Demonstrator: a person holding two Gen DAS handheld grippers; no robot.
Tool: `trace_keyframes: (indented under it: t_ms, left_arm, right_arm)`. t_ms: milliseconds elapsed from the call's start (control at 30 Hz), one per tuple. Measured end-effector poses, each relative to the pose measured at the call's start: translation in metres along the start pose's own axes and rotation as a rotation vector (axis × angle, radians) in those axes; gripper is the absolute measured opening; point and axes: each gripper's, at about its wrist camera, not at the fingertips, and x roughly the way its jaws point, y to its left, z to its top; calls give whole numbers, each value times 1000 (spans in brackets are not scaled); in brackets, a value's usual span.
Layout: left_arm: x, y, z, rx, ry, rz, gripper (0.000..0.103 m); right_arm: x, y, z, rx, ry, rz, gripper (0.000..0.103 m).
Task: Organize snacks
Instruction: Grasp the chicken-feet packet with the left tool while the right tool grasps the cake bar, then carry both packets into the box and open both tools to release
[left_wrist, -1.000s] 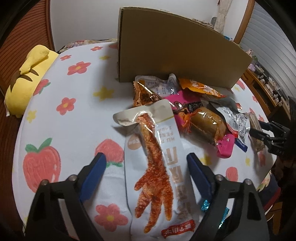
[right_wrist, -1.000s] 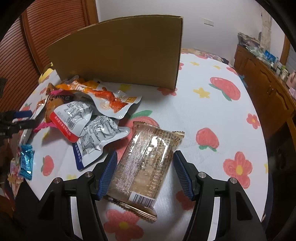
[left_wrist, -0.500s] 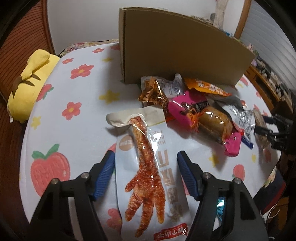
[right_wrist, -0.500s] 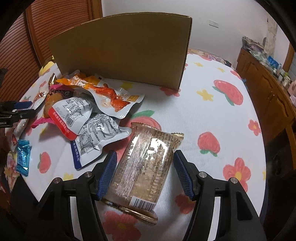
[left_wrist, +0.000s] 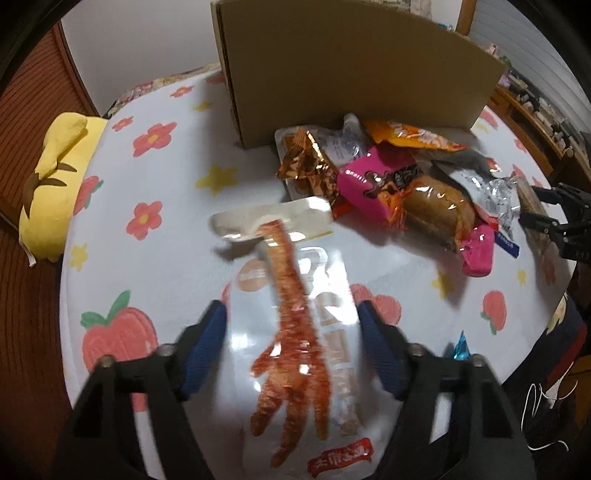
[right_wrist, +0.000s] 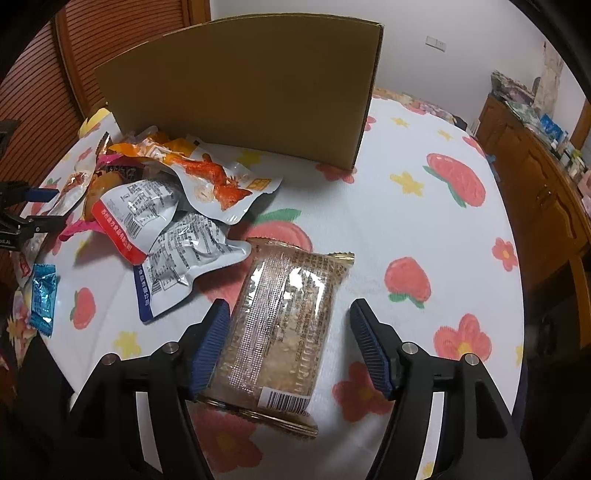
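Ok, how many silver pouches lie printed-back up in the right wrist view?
2. The red-edged pouch tops the pile; the blue-edged pouch lies just in front, beside the biscuit packet. Others may be buried underneath.

Chicken-foot pack (left_wrist: 295, 343) lifted, tilted; biscuit pack (right_wrist: 284, 325) flat; snack pile (right_wrist: 166, 206) beside box (right_wrist: 243, 88).

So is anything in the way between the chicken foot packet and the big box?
Yes. The left claw is shut on the chicken foot packet, and the snack pile lies right in front of the cardboard box. The box's tall wall faces the claw too, so the packet probably has to go up and over.
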Motion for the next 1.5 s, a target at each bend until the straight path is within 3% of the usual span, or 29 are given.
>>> trace_keyframes:
  t_ms: [233,400,533,1000,1133,1300,1500]
  left_arm:
    - [-8,5,-9,-22,-49,-12,64]
    - [-15,11,-10,-38,-80,2,63]
    - [-22,17,-10,-60,-114,3,62]
    - [-48,19,-13,-101,-238,-15,57]
    - [-70,21,-8,-117,-307,-16,56]
    - [-95,23,9,-132,-373,-36,56]
    - [-129,15,53,-107,-450,-46,56]
  right_arm:
    - [-1,0,-1,-3,-3,3,68]
    - [-4,0,-2,0,-14,-10,49]
    - [-7,-3,-4,5,-30,-27,44]
    - [-43,-17,-1,64,-143,-26,43]
    - [-60,-15,5,63,-186,-24,44]
    - [-81,-11,19,54,-239,-12,44]
    - [-103,-6,53,32,-303,-6,44]
